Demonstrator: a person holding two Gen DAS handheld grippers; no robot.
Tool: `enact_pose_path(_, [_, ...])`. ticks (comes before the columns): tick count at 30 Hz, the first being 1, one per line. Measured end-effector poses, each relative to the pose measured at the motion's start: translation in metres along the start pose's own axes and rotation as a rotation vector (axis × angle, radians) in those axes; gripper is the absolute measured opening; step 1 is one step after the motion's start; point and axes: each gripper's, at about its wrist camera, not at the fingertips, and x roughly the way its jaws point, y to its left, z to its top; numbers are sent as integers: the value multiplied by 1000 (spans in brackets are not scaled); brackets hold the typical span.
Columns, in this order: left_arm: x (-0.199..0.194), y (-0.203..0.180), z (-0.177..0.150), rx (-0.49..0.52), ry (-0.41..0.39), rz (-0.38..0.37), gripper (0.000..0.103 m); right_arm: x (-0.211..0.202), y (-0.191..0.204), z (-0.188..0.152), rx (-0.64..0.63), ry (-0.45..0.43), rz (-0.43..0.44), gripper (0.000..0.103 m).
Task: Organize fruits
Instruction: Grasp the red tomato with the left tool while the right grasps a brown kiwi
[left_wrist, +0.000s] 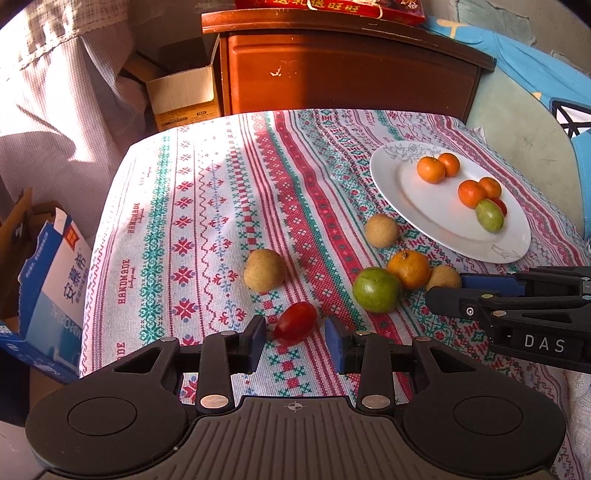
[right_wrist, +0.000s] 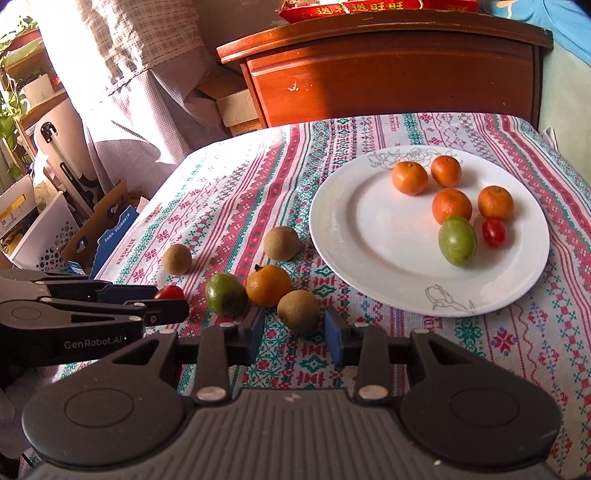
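Strong sunlight enters from the left through the curtain (right_wrist: 122, 66), bleaching the cloth (left_wrist: 207, 173) into glare and casting short shadows rightward off the fruit. Both views are sharp at centre; fisheye bending curves the edges, with dark vignetted corners.

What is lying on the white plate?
The plate holds four oranges, one green fruit and one red tomato. Whatever lies under the fruit is covered.
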Motion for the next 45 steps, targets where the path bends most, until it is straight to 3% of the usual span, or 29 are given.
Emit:
enact_pose_path(10, [0,-3,-2,17,-14,10,31,0,-1,-2,-11,-15,0,34])
enact_pose_path(16, [-1,-6,-4,34,-26,2,20,-1,-3,-2,-2,-20,0,26])
enact_pose_path(45, [-26,-13,24,-37,-128,-13,19,-30,-14,17,50,-121,-13,26])
